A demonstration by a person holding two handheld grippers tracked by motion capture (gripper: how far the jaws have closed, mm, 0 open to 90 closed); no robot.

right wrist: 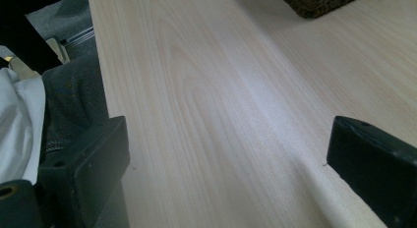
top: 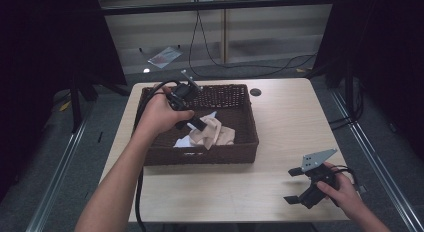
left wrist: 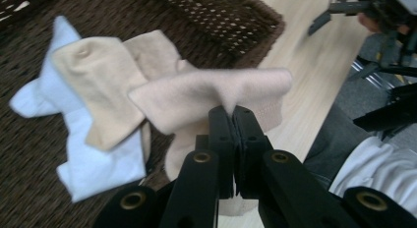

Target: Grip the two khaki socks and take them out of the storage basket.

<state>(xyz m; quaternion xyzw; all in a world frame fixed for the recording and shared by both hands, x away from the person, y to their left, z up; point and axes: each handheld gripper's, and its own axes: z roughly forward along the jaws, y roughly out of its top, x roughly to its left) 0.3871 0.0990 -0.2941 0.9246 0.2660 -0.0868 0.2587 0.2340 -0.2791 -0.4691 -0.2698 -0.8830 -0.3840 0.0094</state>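
A dark brown wicker basket (top: 250,124) stands on the wooden table (top: 280,127), with beige socks (top: 214,130) and a pale blue sock (top: 184,141) inside. My left gripper (top: 200,126) reaches down into the basket and is shut on a beige sock (left wrist: 216,90), pinching a fold of it between the jaws. Under it lie another beige sock (left wrist: 101,75) and the pale blue sock (left wrist: 93,159). My right gripper (top: 295,186) hovers over the table's near right corner, its jaws wide open with nothing between them; its fingers (right wrist: 88,164) frame bare wood.
A small dark round hole (top: 255,92) sits in the tabletop behind the basket. Cables (top: 210,52) run across the floor beyond the table. The basket's corner (right wrist: 319,2) lies ahead of the right gripper. The person's grey trousers (right wrist: 74,95) show at the table edge.
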